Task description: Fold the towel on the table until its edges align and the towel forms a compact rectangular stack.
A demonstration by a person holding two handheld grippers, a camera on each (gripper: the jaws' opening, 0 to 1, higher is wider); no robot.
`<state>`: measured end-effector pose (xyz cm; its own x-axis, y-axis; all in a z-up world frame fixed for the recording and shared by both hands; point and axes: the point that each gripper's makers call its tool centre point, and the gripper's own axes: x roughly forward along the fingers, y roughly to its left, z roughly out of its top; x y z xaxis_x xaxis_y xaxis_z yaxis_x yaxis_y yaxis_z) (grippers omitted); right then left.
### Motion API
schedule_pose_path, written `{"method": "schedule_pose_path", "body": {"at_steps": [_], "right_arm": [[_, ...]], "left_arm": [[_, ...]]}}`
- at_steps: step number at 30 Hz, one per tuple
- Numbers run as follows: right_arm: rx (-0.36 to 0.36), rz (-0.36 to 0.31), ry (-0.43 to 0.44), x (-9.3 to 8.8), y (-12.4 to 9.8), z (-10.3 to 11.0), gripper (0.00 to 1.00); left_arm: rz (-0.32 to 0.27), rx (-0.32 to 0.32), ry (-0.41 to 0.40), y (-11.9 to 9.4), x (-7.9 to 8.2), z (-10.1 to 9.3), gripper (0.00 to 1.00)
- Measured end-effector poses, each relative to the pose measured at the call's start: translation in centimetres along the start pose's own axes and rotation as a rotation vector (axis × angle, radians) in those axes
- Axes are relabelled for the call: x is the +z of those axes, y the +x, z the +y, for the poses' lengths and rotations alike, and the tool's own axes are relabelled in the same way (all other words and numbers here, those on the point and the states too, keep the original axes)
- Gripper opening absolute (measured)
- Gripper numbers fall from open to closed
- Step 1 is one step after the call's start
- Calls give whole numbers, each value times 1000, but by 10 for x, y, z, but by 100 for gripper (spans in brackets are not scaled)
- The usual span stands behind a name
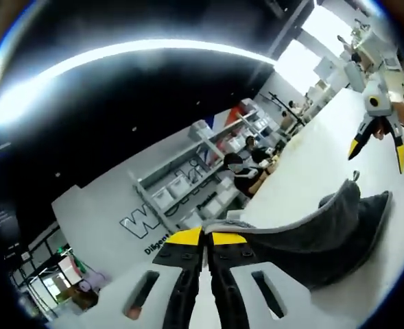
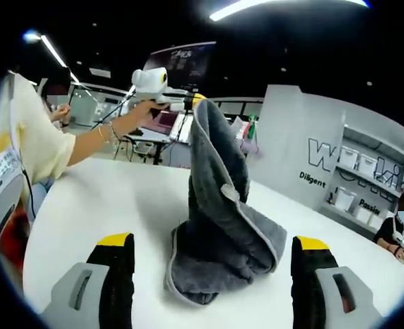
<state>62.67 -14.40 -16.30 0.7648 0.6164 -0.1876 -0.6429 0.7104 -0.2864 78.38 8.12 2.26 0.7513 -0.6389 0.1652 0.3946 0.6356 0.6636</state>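
A dark grey towel (image 2: 222, 226) with a pale hem stands in a drooping column on the white table (image 2: 99, 199), its lower part bunched in a heap. My left gripper (image 2: 196, 101), carried by a person's hand, is shut on the towel's top edge and holds it up. In the left gripper view the left gripper (image 1: 206, 238) has its yellow-tipped jaws pressed together on the towel (image 1: 325, 233), which hangs away to the right. My right gripper (image 2: 212, 241) is open, jaws wide apart on either side of the heap and not touching it. The right gripper (image 1: 376, 152) hovers above the table (image 1: 311, 164).
A person's arm (image 2: 85, 147) reaches in from the left over the table. Grey shelves with white bins (image 1: 188, 181) and a lettered wall stand beyond the table's far edge. Seated people (image 1: 239, 171) are at that edge. Bare tabletop surrounds the towel.
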Motion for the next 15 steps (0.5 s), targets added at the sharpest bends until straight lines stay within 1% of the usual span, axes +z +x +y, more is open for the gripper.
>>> {"method": "schedule_pose_path", "body": {"at_steps": [7,11,15], "right_arm": [[7,10,-1,-3,1,1,97],[22,8,-9,-3,3,5,97],[24,24,-17,-7,6,6,97]], "left_arm": [[35,64,11,-23,-13,25,2],[71,97,-7,-42,-28,37,2],[106,121,-19,-59,-43,44,2]]}}
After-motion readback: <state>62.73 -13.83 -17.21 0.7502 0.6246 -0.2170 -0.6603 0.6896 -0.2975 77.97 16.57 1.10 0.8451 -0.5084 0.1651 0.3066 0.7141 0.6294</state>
